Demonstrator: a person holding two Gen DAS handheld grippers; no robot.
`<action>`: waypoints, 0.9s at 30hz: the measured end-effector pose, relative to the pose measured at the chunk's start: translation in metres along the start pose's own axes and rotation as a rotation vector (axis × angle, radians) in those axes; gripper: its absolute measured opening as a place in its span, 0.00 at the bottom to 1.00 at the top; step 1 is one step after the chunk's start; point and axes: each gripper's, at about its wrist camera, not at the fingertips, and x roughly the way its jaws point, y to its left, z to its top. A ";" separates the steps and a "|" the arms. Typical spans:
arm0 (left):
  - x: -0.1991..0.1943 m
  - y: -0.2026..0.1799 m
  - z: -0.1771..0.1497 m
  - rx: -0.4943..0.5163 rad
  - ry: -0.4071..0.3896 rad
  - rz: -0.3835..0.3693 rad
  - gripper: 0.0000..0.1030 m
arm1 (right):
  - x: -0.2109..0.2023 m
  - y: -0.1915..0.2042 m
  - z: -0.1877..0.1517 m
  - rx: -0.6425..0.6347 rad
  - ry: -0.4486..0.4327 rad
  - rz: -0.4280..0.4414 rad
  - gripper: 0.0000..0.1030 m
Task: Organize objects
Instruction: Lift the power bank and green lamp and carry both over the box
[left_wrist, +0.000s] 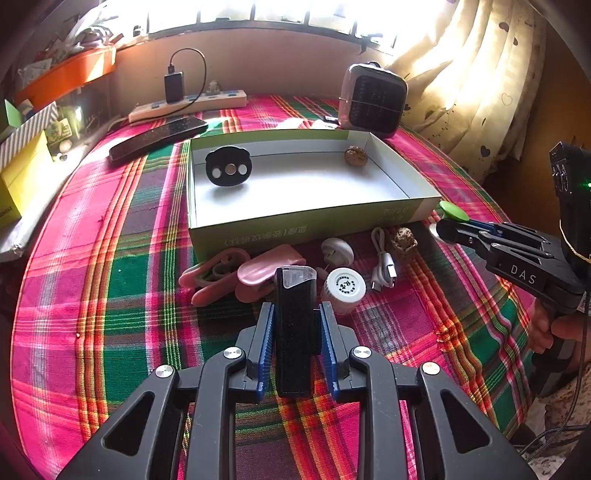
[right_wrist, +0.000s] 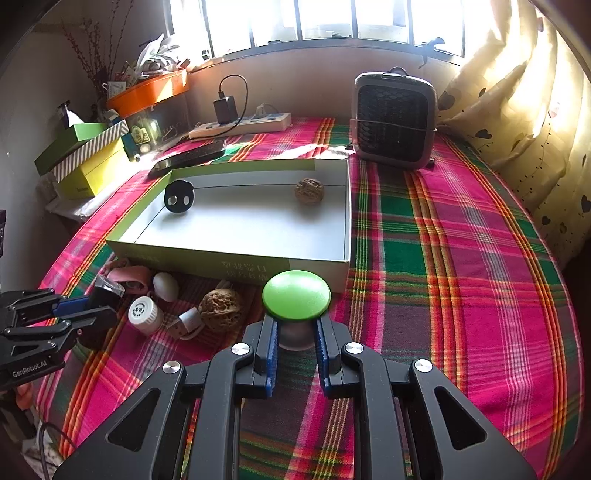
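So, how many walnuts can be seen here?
2. One walnut lies inside the box, near its far right corner. The other walnut lies on the tablecloth in front of the box, beside the white cable plug. More may be hidden.

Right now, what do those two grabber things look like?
Both are black plastic with blue ridged pads and shiny silver bolts. The left gripper has "GenRobot.AI" in white letters on its side. The right gripper says "DAS", shows a small green light on its black body, and has a dark cable hanging below its handle.
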 end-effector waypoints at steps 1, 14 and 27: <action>-0.002 -0.001 0.001 0.000 -0.004 -0.004 0.21 | -0.002 0.000 0.001 0.000 -0.006 0.003 0.18; -0.014 -0.001 0.022 -0.007 -0.047 -0.015 0.21 | -0.012 0.004 0.017 -0.019 -0.055 0.020 0.18; -0.024 0.005 0.042 -0.023 -0.089 -0.042 0.21 | -0.013 0.009 0.037 -0.044 -0.085 0.042 0.18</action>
